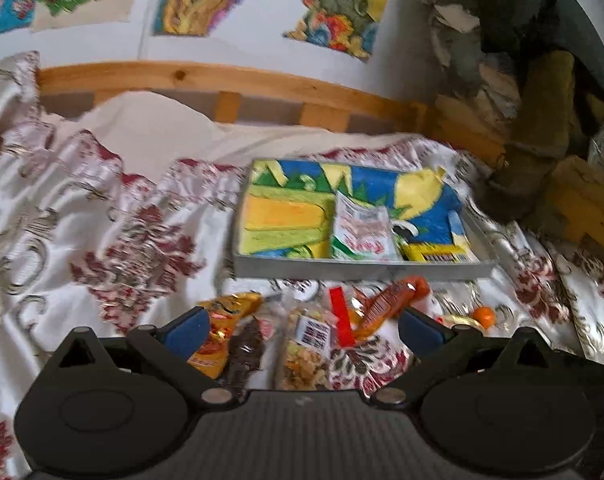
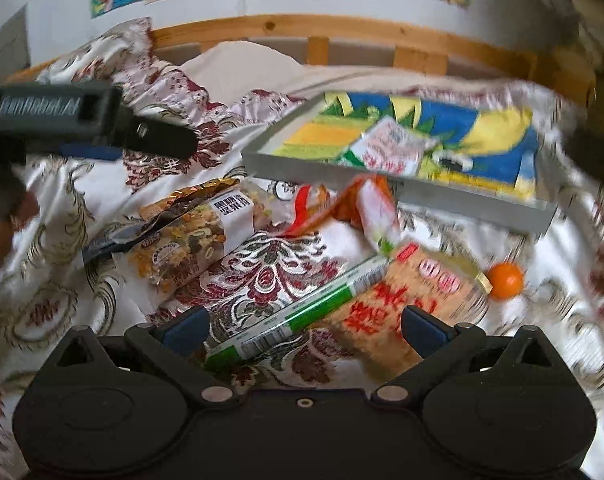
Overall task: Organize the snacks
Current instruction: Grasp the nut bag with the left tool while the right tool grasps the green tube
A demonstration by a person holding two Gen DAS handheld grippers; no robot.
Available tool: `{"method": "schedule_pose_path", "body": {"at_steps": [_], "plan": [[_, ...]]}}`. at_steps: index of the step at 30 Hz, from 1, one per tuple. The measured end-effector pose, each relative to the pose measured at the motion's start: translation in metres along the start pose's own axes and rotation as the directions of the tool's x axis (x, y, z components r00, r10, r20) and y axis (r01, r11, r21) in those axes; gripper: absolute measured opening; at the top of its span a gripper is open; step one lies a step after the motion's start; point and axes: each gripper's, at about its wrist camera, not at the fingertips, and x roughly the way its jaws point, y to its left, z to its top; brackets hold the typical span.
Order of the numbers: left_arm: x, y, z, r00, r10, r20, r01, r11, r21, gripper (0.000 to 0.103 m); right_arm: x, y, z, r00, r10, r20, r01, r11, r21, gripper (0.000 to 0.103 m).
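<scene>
Green stick pack [image 2: 302,312] lies slantwise just ahead of your right gripper [image 2: 304,330], nearer it than the left gripper [image 1: 304,330]. Both grippers are spread and empty; turn the right across its length.

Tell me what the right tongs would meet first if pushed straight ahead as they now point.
Most likely the green-and-white stick packet, lying slantwise between the open right tongs on the bedspread. The tan packet with red characters lies close beside it; depth is unclear, so they might touch both.
</scene>
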Motion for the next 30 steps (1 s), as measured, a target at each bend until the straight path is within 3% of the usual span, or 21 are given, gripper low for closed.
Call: {"method": "schedule_pose_path", "body": {"at_steps": [5, 9, 17, 24, 30], "plan": [[0.014, 0.004, -0.003, 0.992, -0.12, -0.049, 0.118, 0.993, -0.028, 0.098, 0.008, -0.01, -0.002, 0.997, 0.053, -0.048, -0.047, 0.992, 0.114, 0.097], [0.024, 0.006, -0.004, 0.981, -0.171, -0.088, 0.166, 0.984, -0.056, 0.082, 0.012, -0.008, -0.003, 0.996, 0.062, -0.058, -0.055, 0.991, 0.123, 0.089], [0.037, -0.004, -0.007, 0.978, -0.116, -0.175, 0.119, 0.993, 0.008, 0.059, 0.024, -0.002, 0.0, 0.993, 0.1, -0.062, -0.089, 0.983, 0.159, 0.069], [0.039, 0.0, -0.006, 0.975, -0.083, -0.205, 0.087, 0.996, 0.012, 0.058, 0.035, -0.011, -0.001, 0.983, 0.157, -0.099, -0.124, 0.951, 0.283, 0.068], [0.046, 0.002, -0.009, 0.966, -0.068, -0.249, 0.073, 0.997, 0.01, 0.058, 0.036, -0.013, -0.001, 0.984, 0.146, -0.101, -0.109, 0.947, 0.303, 0.064]]}}
